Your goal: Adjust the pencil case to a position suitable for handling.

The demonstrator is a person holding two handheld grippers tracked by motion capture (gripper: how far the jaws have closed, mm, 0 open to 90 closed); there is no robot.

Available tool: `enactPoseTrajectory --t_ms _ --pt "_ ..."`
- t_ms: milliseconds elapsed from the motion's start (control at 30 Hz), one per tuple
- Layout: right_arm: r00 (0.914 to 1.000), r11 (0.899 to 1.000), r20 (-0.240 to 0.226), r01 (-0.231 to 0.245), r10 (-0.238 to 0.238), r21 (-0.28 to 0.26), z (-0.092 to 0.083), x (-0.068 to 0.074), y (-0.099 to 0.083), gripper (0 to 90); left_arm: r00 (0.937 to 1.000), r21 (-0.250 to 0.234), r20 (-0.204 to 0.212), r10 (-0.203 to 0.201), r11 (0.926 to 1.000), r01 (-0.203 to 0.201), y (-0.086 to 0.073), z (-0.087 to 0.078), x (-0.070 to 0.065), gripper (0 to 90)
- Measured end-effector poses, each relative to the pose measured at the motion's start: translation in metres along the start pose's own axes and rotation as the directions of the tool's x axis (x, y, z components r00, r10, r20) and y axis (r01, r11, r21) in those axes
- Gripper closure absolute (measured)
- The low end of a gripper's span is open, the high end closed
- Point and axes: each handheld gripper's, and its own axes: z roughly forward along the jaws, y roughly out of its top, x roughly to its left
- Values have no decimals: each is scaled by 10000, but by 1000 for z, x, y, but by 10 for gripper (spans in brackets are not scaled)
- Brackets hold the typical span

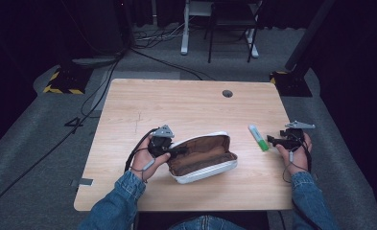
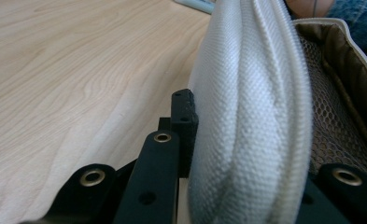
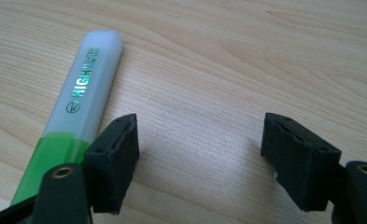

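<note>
Pouch (image 1: pixel 203 157), lower centre of the high view: long axis running lower left to upper right, zip mouth gaping upward. White ribbed woven shell, brown lining with mesh pocket, rounded oblong form. In the left gripper view (image 2: pixel 251 116), upper right of frame: shell wall standing on edge, mesh at far right.

Left gripper (image 1: pixel 176 150), at the pouch's left end: jaws clamped on the white wall, one black pad outside, the other inside against the lining.

Right gripper (image 1: pixel 271 140), right of centre in the high view: jaws wide apart, nothing between them, resting just beside the highlighter (image 1: pixel 258 137). In the right gripper view (image 3: pixel 200 154): left jaw touching or nearly touching the highlighter (image 3: pixel 81 112); contact not clear.

Highlighter: translucent white cap end toward upper right, green body toward lower left; smooth plastic, flattened barrel.

Table (image 1: pixel 176 105): pale wood grain, rounded corners, grommet hole (image 1: pixel 227 93) near the far edge. Bare wood between pouch and highlighter.
</note>
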Motion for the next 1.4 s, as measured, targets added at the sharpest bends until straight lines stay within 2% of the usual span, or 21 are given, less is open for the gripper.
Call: enactPoseTrajectory --t_ms 333,533,633,867,1067,1167,1267,1333,1367,1400 --pt "10000 10000 -5 6 -6 -1 0 0 0 279 9988 358 414 254 9990 -269 -2 10 -7 821" --pt "10000 10000 -17 24 -24 0 0 0 0 279 9984 620 556 138 9979 -172 -7 16 -4 820" --pt "10000 10000 -20 34 -34 -3 0 0 0 279 9963 653 860 -20 9979 -37 -10 19 -2 819" --pt "10000 10000 -29 43 -43 0 0 0 0 279 9933 836 1153 82 9963 -179 -15 24 -3 810" --pt "10000 10000 -39 48 -48 1 0 0 0 279 9928 915 1198 92 9956 -203 -18 26 -2 808" --pt "10000 10000 -43 53 -53 -1 0 0 0 279 9933 1152 1150 107 9931 -240 -22 28 -1 803" --pt "10000 10000 -50 54 -54 -2 0 0 0 279 9930 1118 1177 92 9935 -225 -24 28 0 792" --pt "10000 10000 -48 55 -55 -2 0 0 0 279 9932 1062 1159 75 9941 -199 -24 29 0 768" --pt "10000 10000 -49 60 -60 -2 0 0 0 279 9940 944 1086 111 9953 -214 -24 29 0 731" --pt "10000 10000 -49 58 -58 -1 0 0 0 279 9952 738 968 144 9970 -216 -25 29 0 656"
